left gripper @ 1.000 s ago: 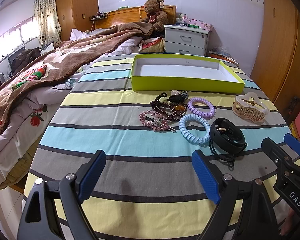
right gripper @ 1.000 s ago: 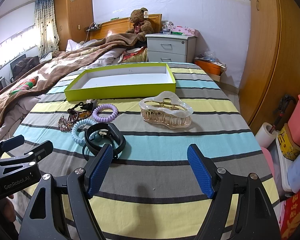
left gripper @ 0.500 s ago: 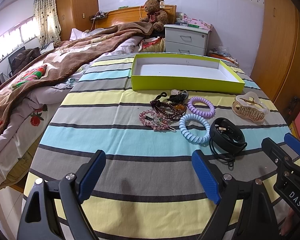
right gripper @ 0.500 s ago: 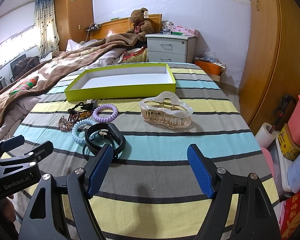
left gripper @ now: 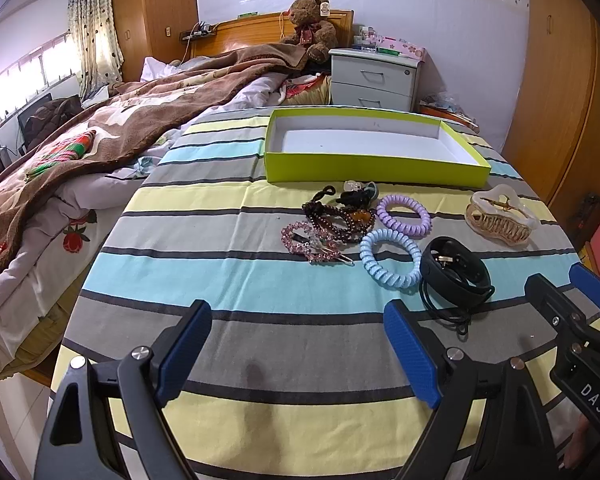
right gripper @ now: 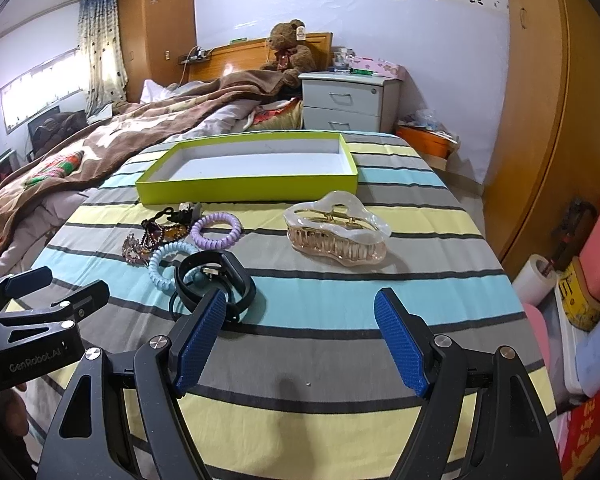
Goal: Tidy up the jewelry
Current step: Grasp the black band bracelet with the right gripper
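Observation:
A lime-green box (left gripper: 376, 169) (right gripper: 244, 188) with a white, empty inside stands on the striped table. In front of it lie a pink bead clip (left gripper: 308, 242), dark bead bracelets (left gripper: 334, 216), a purple coil tie (left gripper: 404, 215) (right gripper: 216, 230), a light-blue coil tie (left gripper: 388, 258) (right gripper: 166, 264), a black band with cord (left gripper: 454, 270) (right gripper: 216, 276) and a clear claw clip (left gripper: 500, 219) (right gripper: 336, 234). My left gripper (left gripper: 296, 344) is open, low over the table's near edge, short of the items. My right gripper (right gripper: 300, 336) is open; its left finger overlaps the black band.
A bed with a brown blanket (left gripper: 120, 120) lies to the left. A grey nightstand (left gripper: 374, 78) and a teddy bear (left gripper: 312, 28) are behind. A wooden wardrobe (right gripper: 548, 120) and floor clutter (right gripper: 588, 280) are to the right.
The right wrist view has shifted: the right gripper has moved a little forward and tilted, so the items look nearer. The left gripper has not moved.

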A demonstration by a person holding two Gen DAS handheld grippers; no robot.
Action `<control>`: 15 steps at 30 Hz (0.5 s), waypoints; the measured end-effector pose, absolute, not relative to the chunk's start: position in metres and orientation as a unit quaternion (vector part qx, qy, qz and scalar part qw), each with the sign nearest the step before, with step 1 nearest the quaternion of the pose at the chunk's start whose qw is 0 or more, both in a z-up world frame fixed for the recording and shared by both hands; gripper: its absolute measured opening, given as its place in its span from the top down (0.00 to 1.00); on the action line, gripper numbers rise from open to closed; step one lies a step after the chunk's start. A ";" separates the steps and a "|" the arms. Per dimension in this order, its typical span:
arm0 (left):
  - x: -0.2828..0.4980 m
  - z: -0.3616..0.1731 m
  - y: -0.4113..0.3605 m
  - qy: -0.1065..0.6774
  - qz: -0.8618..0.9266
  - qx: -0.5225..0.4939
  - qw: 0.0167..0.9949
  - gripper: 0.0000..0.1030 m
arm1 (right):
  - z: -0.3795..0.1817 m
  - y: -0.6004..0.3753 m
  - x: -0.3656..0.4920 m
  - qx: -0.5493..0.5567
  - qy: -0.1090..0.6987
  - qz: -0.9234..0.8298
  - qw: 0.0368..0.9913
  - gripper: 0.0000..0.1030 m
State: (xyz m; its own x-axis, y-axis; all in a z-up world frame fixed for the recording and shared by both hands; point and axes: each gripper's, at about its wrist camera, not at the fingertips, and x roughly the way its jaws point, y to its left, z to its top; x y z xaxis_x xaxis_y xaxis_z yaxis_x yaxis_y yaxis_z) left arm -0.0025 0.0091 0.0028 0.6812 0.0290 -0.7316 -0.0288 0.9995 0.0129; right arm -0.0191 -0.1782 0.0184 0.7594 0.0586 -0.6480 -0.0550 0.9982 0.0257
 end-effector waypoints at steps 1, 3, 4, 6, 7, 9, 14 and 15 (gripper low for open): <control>-0.002 0.003 0.009 0.399 0.016 0.000 0.917 0.13 | 0.019 -0.179 -0.019 0.003 0.345 0.035 0.938 0.25; -0.003 0.003 0.009 0.400 0.016 0.001 0.916 0.13 | 0.019 -0.179 -0.018 0.003 0.345 0.044 0.937 0.25; -0.003 0.003 0.010 0.401 0.015 0.001 0.916 0.13 | 0.019 -0.179 -0.017 0.001 0.344 0.050 0.938 0.25; -0.002 0.004 0.010 0.403 0.014 0.002 0.915 0.13 | 0.021 -0.178 -0.017 -0.004 0.340 0.058 0.939 0.26; -0.001 0.004 0.011 0.404 0.014 0.003 0.915 0.13 | 0.022 -0.178 -0.016 -0.007 0.339 0.065 0.938 0.25; 0.001 0.004 0.013 0.407 0.009 0.002 0.913 0.13 | 0.024 -0.178 -0.014 -0.009 0.337 0.086 0.937 0.25; 0.010 0.001 0.022 0.422 0.004 0.005 0.906 0.13 | 0.026 -0.171 -0.006 -0.016 0.341 0.149 0.928 0.25; 0.012 -0.001 0.023 0.427 0.003 0.009 0.904 0.13 | 0.026 -0.168 -0.004 -0.019 0.343 0.165 0.925 0.25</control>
State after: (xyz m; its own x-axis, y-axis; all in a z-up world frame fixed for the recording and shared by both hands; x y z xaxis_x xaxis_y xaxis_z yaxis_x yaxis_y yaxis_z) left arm 0.0118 0.0226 -0.0010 0.6359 0.0140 -0.7716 0.0017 0.9998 0.0195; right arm -0.0043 -0.1679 0.0259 0.7102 0.2920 -0.6406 -0.3176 0.9450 0.0786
